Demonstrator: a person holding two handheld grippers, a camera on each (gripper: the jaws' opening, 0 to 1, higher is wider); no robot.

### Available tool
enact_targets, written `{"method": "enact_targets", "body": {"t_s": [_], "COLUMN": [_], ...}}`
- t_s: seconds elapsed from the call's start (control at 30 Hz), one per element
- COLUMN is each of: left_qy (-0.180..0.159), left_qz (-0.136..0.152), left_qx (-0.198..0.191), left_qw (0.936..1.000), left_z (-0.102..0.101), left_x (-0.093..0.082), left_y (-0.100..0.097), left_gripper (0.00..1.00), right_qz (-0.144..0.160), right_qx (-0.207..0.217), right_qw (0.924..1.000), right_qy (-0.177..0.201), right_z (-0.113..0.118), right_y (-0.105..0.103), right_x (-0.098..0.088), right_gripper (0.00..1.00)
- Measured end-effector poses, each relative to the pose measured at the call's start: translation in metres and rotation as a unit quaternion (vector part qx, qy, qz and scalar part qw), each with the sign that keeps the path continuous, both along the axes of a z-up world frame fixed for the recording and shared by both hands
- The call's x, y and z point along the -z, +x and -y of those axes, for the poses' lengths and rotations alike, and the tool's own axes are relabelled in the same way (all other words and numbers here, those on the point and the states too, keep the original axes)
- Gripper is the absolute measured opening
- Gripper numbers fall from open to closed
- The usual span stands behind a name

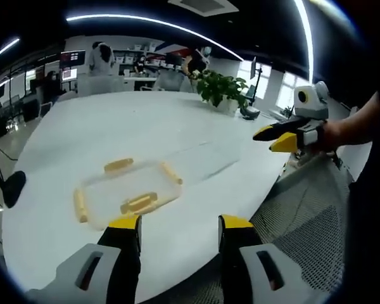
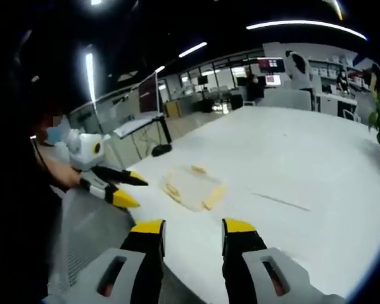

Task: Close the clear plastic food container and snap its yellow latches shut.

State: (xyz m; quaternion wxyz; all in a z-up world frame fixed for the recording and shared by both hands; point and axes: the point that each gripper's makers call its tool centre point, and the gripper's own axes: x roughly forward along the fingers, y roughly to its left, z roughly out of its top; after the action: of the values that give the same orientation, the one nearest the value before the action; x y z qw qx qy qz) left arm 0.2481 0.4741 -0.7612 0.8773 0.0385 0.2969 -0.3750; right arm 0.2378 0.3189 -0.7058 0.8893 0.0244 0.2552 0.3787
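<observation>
Container (image 1: 128, 191), clear plastic with yellow latches (image 1: 139, 202) on its four sides, lies flat on the white table (image 1: 177, 136), near the table's edge. Left gripper (image 1: 178, 227) hangs above that edge just short of the container, jaws spread wide, holding nothing. Potted plant (image 1: 220, 88) stands at the table's far side. Right gripper (image 1: 277, 137) is off the table edge, well apart from the container; in the right gripper view its jaws stand wide apart, empty.
</observation>
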Motion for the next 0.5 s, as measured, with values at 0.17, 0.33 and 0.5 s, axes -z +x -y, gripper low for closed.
{"method": "enact_targets", "body": {"t_s": [0.17,0.33,0.5], "left_qy": [0.001,-0.035,-0.024], "left_qz": [0.005,-0.001,-0.005], "left_qx": [0.005,-0.008,0.016], "left_qw": [1.0000,0.9994,0.9996], "left_z": [0.005,0.005,0.008], "left_x": [-0.009,-0.023,-0.013], "left_y": [0.011,0.018,0.017], "left_gripper": [0.48,0.48,0.48], "right_qz": [0.005,0.004,0.007], "right_qx": [-0.019,-0.032,-0.038], "right_qw": [0.9997,0.9991,0.9988], "right_qy": [0.015,0.026,0.031], "right_z": [-0.013,-0.025,-0.034], "right_y": [0.006,0.014,0.019], "right_x": [-0.006,-0.011,-0.016], "right_gripper": [0.34,0.36,0.37]}}
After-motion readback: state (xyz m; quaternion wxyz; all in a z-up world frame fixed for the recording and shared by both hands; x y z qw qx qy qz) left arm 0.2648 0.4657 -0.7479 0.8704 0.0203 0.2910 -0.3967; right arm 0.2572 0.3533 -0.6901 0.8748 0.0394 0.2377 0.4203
